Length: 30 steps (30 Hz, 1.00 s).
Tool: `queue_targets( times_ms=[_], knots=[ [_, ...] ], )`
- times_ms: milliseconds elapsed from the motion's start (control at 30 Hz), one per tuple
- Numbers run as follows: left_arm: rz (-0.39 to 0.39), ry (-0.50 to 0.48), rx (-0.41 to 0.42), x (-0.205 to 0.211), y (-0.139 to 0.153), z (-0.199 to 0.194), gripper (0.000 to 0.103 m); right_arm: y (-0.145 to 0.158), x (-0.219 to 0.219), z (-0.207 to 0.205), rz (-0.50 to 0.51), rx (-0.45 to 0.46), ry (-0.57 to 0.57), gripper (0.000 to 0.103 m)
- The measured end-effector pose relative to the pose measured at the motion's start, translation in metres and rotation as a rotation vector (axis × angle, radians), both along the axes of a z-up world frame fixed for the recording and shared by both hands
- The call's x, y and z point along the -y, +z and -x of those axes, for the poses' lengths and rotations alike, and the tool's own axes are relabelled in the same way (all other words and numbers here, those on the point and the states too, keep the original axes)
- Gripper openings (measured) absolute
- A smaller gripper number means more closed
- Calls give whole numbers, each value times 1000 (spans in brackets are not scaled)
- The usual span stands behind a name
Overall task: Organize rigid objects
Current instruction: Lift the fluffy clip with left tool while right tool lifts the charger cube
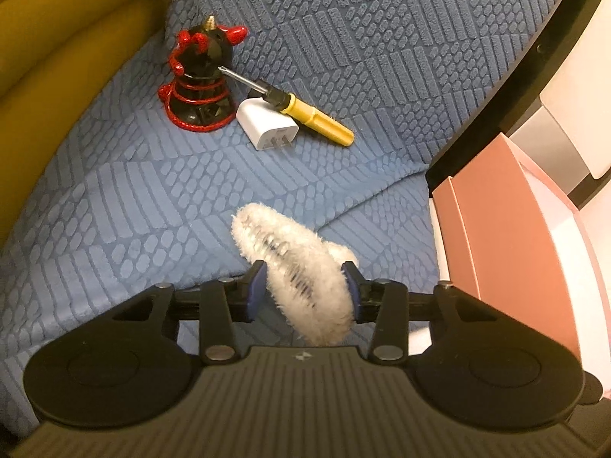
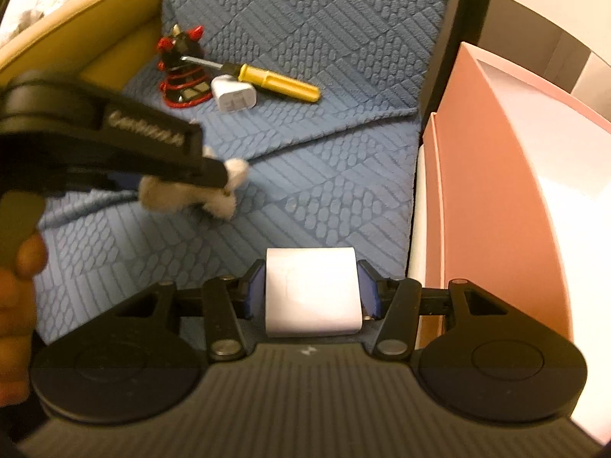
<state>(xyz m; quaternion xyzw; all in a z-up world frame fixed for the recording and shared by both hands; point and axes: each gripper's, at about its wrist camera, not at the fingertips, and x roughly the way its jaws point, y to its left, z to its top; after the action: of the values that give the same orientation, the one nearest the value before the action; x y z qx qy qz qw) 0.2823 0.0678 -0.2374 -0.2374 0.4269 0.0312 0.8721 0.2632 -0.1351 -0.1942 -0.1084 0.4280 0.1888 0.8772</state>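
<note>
My left gripper point(image 1: 303, 292) is shut on a white fluffy object point(image 1: 294, 263) and holds it above the blue textured cover point(image 1: 343, 57); it also shows in the right wrist view point(image 2: 214, 187). My right gripper point(image 2: 313, 290) is shut on a white rectangular block point(image 2: 313, 290). Farther back on the cover lie a black and red figurine point(image 1: 200, 80), a white charger plug point(image 1: 267, 126) and a yellow-handled screwdriver point(image 1: 317, 122) resting across the plug. The same three show in the right wrist view: figurine point(image 2: 183, 72), plug point(image 2: 235, 97), screwdriver point(image 2: 275, 81).
A pink box point(image 2: 496, 198) with a white inside stands open at the right, beside the cover's edge; it also shows in the left wrist view point(image 1: 508, 229). A yellow padded rim point(image 1: 57, 57) curves along the left. A dark frame bar point(image 1: 534, 76) runs behind the box.
</note>
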Motion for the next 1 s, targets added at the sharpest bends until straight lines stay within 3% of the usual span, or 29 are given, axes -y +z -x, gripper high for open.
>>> queue_targets(
  times_ms=[167,233,667,767,833,1000],
  knots=[
    [14,10,0,-5,3,11,40,6,1,2,-7,11,-12,54],
    [27,9,1,-6,4,16,30,8,1,3,-7,13,-13,54],
    [50,11,-22,-8,4,16,30,7,0,3,-5,10,-17,54],
    [76,18,-36,-11,1,13,46,6,-1,1,-4,3,-17,54],
    [77,17,-32,-11,1,12,64,5,-2,0,2,0,-17,54],
    [53,-19,-26,-3,1,5,73,1,-2,-2,14,-12,-28,54]
  ],
)
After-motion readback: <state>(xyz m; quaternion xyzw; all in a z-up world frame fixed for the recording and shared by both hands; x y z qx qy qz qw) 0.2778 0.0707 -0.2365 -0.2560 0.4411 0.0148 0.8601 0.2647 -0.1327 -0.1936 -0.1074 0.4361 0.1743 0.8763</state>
